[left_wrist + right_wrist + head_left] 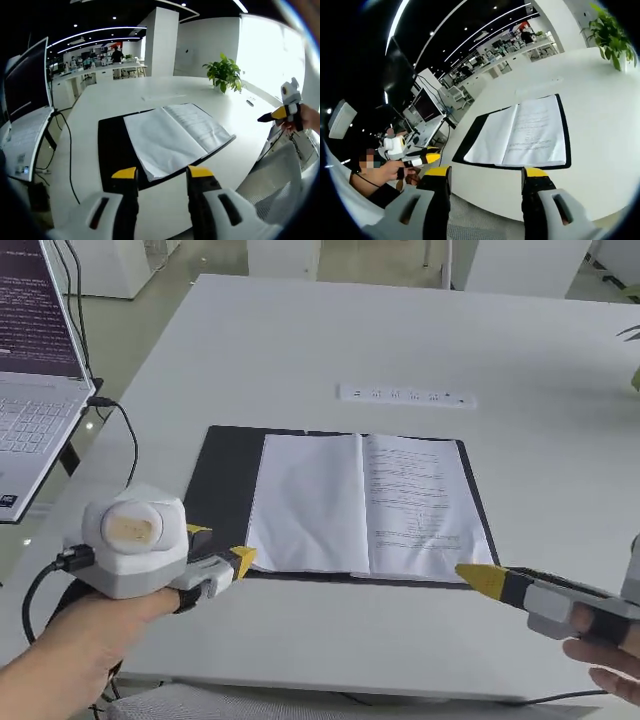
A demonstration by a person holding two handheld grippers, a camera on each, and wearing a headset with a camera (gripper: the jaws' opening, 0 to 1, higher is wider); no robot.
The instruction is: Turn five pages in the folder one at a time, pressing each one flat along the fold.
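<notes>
The folder [350,505] is laid open ahead, fold pointing away, printed page [415,502] nearest the right hand-held gripper [480,579], held jaws apart and empty like the left hand-held gripper [222,545].

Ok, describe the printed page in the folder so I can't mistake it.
On the white table lies an open black folder. The printed page is its right-hand sheet as the head view shows it: it carries lines of text, while the left sheet beside it is blank.
</notes>
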